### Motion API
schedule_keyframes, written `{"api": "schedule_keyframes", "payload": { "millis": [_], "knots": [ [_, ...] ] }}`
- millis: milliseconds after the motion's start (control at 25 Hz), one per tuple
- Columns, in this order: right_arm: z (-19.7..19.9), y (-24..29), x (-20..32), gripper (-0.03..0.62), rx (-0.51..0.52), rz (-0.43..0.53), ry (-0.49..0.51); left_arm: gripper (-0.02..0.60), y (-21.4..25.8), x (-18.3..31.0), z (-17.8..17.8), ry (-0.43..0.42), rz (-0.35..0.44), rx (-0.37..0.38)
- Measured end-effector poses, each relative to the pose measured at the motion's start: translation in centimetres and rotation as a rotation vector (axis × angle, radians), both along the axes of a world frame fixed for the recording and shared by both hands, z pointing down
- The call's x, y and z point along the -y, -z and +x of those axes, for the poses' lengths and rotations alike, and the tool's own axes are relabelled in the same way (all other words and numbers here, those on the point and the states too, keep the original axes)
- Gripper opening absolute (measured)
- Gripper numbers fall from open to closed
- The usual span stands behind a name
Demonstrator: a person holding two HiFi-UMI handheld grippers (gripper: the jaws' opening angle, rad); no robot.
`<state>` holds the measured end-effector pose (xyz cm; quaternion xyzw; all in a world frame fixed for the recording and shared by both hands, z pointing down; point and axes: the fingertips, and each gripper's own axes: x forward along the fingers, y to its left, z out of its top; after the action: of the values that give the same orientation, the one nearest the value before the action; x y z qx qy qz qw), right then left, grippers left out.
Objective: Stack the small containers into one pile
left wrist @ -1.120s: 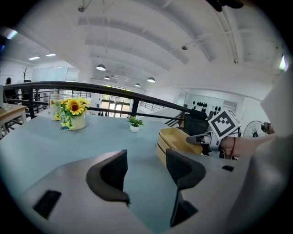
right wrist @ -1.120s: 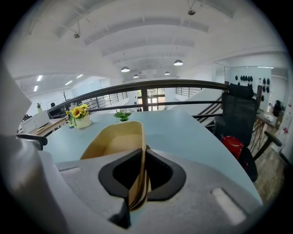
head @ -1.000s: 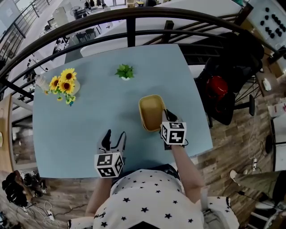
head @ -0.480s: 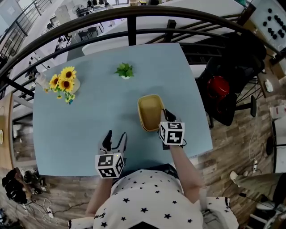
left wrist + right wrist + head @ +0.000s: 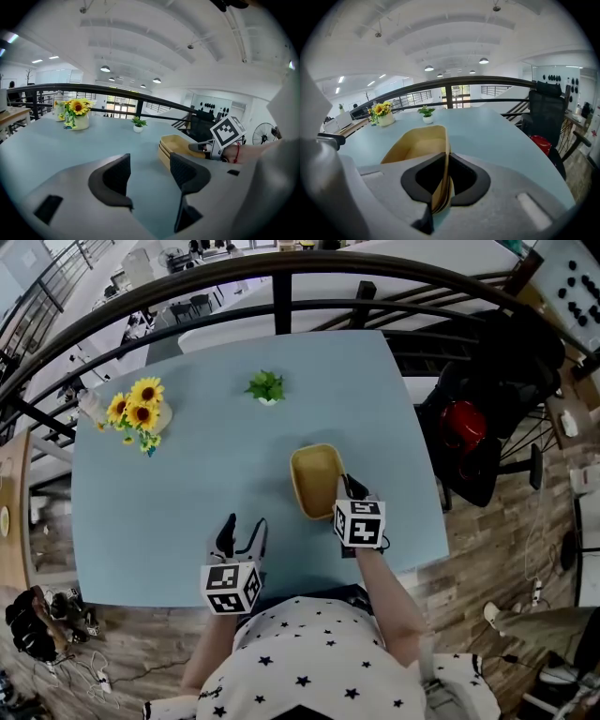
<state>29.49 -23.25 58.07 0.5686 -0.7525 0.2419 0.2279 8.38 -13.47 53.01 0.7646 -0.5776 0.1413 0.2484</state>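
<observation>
Blue table point(image 5: 159, 512); right gripper point(image 5: 442, 180) slants down, clamped on containers point(image 5: 314, 476) rim

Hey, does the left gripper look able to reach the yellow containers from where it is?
Probably yes. The left gripper is open and empty, with only bare table between it and the yellow containers. The right gripper is clamped on their right rim, so the left side looks free.

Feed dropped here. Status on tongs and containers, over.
Right tongs shut on rim of yellow containers. Left tongs open, empty. Pile nested on table. Nothing in the way.
</observation>
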Motion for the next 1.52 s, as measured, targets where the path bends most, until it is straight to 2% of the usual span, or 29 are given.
{"api": "schedule_keyframes", "payload": {
  "millis": [800, 1200, 1520],
  "knots": [
    [0.6, -2.0, 0.1, 0.028, -0.039, -0.014, 0.018, 0.261, -0.3, -0.1, 0.5, 0.017, -0.002, 0.003],
    [0.4, -2.5, 0.1, 0.029, -0.039, -0.044, 0.03, 0.261, 0.0, -0.6, -0.5, 0.021, 0.012, -0.004],
    [0.4, -0.2, -0.9, 0.06, -0.01, 0.009, -0.001, 0.261, 0.7, -2.2, -1.5, 0.016, 0.027, -0.016]
  ]
}}
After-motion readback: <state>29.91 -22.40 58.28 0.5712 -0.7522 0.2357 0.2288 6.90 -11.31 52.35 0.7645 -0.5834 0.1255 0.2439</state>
